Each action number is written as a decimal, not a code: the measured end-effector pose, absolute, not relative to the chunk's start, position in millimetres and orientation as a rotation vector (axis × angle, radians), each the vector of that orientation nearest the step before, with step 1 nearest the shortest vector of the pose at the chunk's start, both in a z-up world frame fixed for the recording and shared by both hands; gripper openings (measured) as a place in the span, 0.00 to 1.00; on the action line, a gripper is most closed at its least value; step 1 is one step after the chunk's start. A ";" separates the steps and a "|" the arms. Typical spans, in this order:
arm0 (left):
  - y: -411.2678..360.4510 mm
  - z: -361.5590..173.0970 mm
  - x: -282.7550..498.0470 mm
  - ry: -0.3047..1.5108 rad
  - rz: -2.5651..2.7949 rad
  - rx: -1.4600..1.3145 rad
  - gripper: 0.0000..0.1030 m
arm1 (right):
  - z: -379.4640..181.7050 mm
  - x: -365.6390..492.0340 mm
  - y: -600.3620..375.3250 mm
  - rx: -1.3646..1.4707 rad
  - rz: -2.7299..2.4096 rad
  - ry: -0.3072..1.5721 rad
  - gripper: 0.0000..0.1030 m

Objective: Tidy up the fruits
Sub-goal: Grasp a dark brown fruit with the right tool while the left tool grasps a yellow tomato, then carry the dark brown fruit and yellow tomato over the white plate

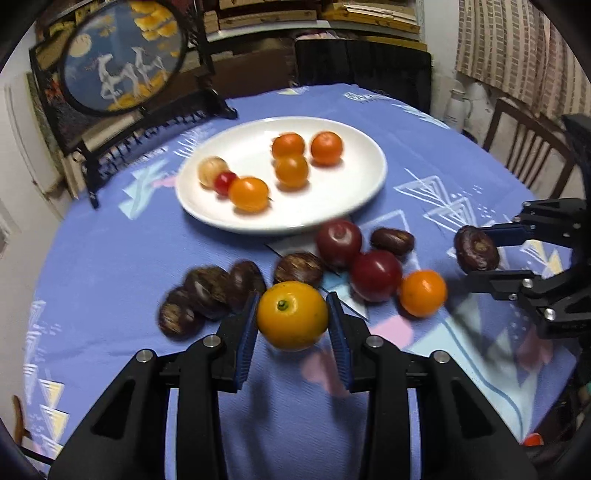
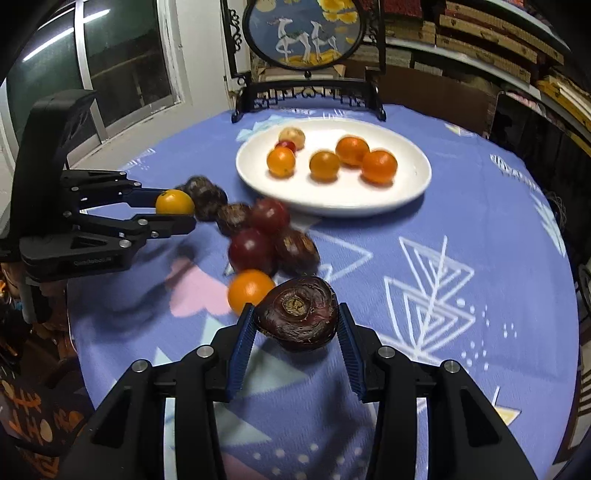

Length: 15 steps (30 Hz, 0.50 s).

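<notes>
My left gripper (image 1: 291,317) is shut on a yellow-orange tomato (image 1: 292,315), held just above the blue tablecloth; it also shows in the right wrist view (image 2: 175,202). My right gripper (image 2: 296,321) is shut on a dark brown water chestnut (image 2: 297,314), seen at the right of the left wrist view (image 1: 476,249). A white plate (image 1: 343,206) holds several orange tomatoes, a small red one (image 1: 224,181) and a pale fruit (image 1: 211,170). Between the grippers lie two dark red tomatoes (image 1: 375,275), an orange one (image 1: 423,292) and several chestnuts (image 1: 207,291).
A round table with a blue patterned cloth (image 2: 461,295). A round framed deer picture on a black stand (image 2: 306,33) stands at the table's far edge behind the plate. Chairs (image 1: 532,147) and shelves surround the table.
</notes>
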<state>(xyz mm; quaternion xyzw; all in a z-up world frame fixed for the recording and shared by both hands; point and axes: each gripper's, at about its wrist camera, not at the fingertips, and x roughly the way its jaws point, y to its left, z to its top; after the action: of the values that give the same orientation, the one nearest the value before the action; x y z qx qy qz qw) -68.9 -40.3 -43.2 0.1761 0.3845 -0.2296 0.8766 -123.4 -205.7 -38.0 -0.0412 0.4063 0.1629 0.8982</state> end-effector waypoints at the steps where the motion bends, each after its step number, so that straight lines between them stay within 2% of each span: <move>1: -40.8 -38.3 -65.2 0.792 -0.462 0.367 0.34 | -32.3 -120.7 -204.2 -0.081 0.341 0.825 0.43; 9: -52.7 2.2 -28.3 0.704 -0.367 0.344 0.34 | 17.7 -90.7 -202.6 -0.052 0.338 0.685 0.43; 15: -67.7 13.0 12.4 0.671 -0.295 0.333 0.34 | 35.8 -53.4 -210.2 0.000 0.322 0.635 0.43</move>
<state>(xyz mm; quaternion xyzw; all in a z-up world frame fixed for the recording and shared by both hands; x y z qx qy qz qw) 12.4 -67.7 13.0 0.1619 0.3265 -0.1438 0.9201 -53.4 -210.2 35.8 0.0001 0.3109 0.1575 0.9373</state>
